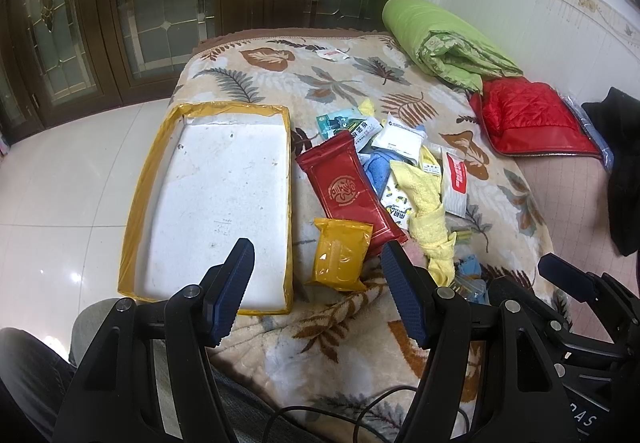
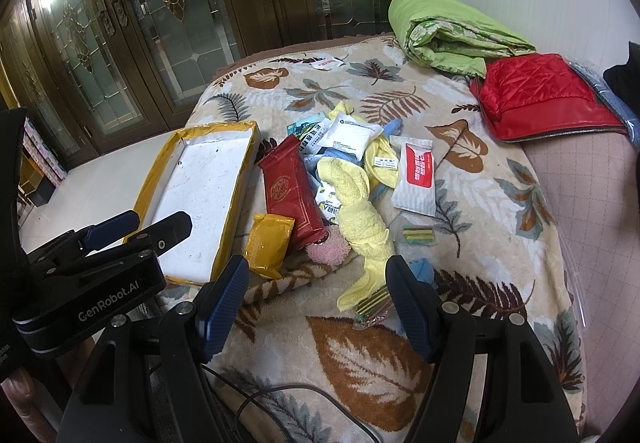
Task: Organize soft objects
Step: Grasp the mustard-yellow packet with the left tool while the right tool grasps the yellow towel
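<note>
A leaf-patterned blanket [image 1: 320, 91] is seen spread across the bed, filling most of both views. At two o'clock on it a rolled green quilt [image 1: 436, 39] is laid, and just below that, at three o'clock, a red quilted cushion [image 1: 528, 115] is tucked against it. Over at nine o'clock a white foam tray [image 1: 224, 195] with yellow-taped edges is set on the blanket's near left part, nothing inside it.

The soft objects are heaped at the centre, just right of the tray. A long red packet [image 1: 348, 187] is laid slantwise at the heap's left edge, touching a yellow packet [image 1: 340, 255] at its six o'clock. A yellow towel [image 2: 356, 211] is draped down the heap's middle, with a white-and-red sachet [image 2: 416, 175] at its three o'clock and a white pouch [image 2: 348, 135] at its twelve. A pink fluffy piece [image 2: 330, 249] is wedged between the red packet's lower end and the towel. One small sachet [image 1: 332, 54] is left alone at twelve o'clock, well apart.

The left gripper [image 1: 316, 293] is held above the yellow packet, jaws spread wide, nothing between them. The right gripper [image 2: 316, 307] is held over the towel's lower tip, jaws likewise spread and gripping nothing
</note>
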`<state>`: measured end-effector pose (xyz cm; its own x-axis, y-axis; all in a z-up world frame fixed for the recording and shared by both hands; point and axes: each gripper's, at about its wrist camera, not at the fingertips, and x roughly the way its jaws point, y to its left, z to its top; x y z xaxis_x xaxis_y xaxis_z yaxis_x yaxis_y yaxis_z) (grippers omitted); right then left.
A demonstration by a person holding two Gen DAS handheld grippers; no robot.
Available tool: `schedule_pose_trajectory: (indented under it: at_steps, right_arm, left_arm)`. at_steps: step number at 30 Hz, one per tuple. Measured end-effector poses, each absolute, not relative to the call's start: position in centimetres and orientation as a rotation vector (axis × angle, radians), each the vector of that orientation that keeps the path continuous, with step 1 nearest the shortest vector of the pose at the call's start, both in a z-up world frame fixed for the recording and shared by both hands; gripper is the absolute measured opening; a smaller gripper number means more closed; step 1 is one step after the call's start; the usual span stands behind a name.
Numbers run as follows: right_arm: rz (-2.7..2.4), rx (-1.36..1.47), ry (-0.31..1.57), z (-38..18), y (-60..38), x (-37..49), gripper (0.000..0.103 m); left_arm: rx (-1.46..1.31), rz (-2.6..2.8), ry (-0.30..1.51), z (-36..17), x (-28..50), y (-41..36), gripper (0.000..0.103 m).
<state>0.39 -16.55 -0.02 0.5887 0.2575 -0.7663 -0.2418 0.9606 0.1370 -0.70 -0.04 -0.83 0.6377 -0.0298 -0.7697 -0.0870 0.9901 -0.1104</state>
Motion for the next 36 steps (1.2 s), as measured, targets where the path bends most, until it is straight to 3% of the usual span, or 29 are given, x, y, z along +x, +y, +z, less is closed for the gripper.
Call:
schedule_pose_trajectory:
  at_steps: [14, 36]
  right_arm:
    - [0.294, 0.036, 0.908, -0.7, -16.9, 1.2, 0.071]
    - [0.346, 0.143, 1.002, -6.8, -18.9, 7.8, 0.068]
  left_arm:
    - [-0.161, -0.010, 0.896, -0.9, 0.6, 0.3, 0.067]
    - [-0.178, -0.285, 1.170, -8.9, 7.3, -0.3, 0.066]
